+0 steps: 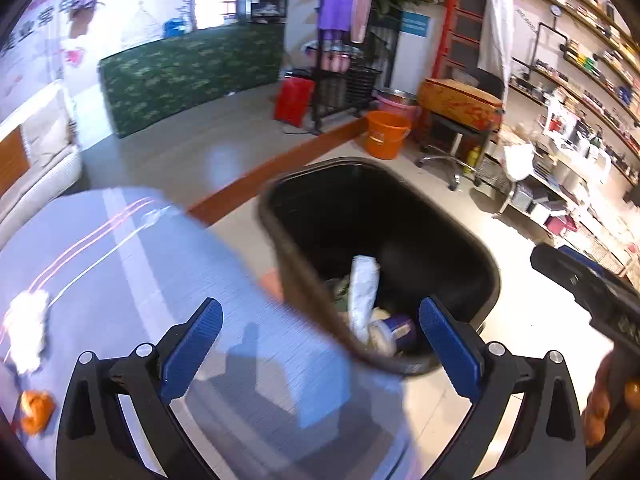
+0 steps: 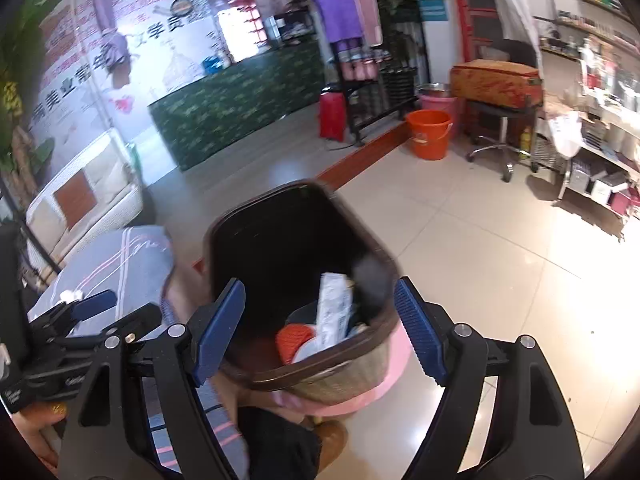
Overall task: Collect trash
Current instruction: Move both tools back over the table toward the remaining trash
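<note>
Place: a shop interior, seemingly a beauty salon.
Far right: wall shelves (image 1: 580,60) are holding rows of small products.
Far wall: a printed poster (image 2: 132,40) is hanging.
Centre: a green counter (image 1: 192,76) is standing on tiled floor (image 2: 480,240).

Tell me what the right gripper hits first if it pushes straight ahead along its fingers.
Most likely the near rim of the dark trash bin, which sits directly between the open right gripper and its line forward. Depth is hard to judge in this fisheye view.
</note>
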A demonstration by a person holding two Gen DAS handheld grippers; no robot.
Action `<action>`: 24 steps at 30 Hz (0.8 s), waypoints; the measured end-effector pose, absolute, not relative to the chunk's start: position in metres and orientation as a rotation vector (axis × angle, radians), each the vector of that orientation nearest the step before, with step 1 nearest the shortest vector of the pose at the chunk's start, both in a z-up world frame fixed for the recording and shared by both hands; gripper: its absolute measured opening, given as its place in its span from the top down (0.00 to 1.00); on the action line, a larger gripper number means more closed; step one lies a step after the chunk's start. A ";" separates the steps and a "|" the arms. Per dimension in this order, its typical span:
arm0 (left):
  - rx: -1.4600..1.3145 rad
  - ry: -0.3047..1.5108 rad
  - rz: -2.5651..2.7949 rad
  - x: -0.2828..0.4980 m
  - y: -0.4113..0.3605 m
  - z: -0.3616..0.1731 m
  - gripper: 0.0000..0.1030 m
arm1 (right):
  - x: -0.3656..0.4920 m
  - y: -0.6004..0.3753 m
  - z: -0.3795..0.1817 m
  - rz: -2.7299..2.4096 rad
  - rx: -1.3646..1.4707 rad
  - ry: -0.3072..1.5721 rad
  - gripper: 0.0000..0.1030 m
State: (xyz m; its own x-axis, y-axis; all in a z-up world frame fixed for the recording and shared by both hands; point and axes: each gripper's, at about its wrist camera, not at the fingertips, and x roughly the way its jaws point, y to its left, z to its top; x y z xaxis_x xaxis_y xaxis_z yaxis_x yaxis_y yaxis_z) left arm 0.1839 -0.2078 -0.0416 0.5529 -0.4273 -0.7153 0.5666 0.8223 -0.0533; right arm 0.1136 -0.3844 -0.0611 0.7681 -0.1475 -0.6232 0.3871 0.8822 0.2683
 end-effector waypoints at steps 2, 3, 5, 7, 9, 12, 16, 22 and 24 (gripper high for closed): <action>0.189 0.783 -0.561 0.179 -0.188 -0.041 0.05 | 0.121 -0.370 -0.061 -0.257 0.390 0.646 0.26; 0.189 0.781 -0.540 0.177 -0.180 -0.039 0.05 | 0.123 -0.364 -0.061 -0.242 0.382 0.651 0.26; 0.177 0.779 -0.491 0.177 -0.157 -0.037 0.05 | 0.132 -0.344 -0.060 -0.192 0.353 0.663 0.26; 0.152 0.783 -0.438 0.177 -0.136 -0.037 0.05 | 0.139 -0.326 -0.060 -0.142 0.337 0.675 0.26; 0.128 0.791 -0.381 0.177 -0.115 -0.037 0.05 | 0.147 -0.307 -0.059 -0.091 0.316 0.689 0.26; 0.078 0.798 -0.309 0.176 -0.077 -0.036 0.05 | 0.158 -0.276 -0.059 -0.003 0.283 0.713 0.25; 0.013 0.780 -0.224 0.169 -0.036 -0.029 0.05 | 0.170 -0.233 -0.061 0.127 0.249 0.757 0.26; -0.101 0.755 -0.073 0.159 0.039 -0.022 0.05 | 0.187 -0.164 -0.064 0.306 0.174 0.817 0.25; -0.121 0.756 -0.031 0.155 0.062 -0.024 0.05 | 0.191 -0.145 -0.065 0.343 0.145 0.829 0.25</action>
State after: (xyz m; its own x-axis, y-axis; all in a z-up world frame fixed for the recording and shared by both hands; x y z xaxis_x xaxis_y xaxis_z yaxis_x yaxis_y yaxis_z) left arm 0.1546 0.0618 -0.0245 0.7274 -0.0713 -0.6825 -0.0158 0.9926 -0.1206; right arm 0.1909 -0.1450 -0.0654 0.6242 0.3543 -0.6963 -0.2418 0.9351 0.2591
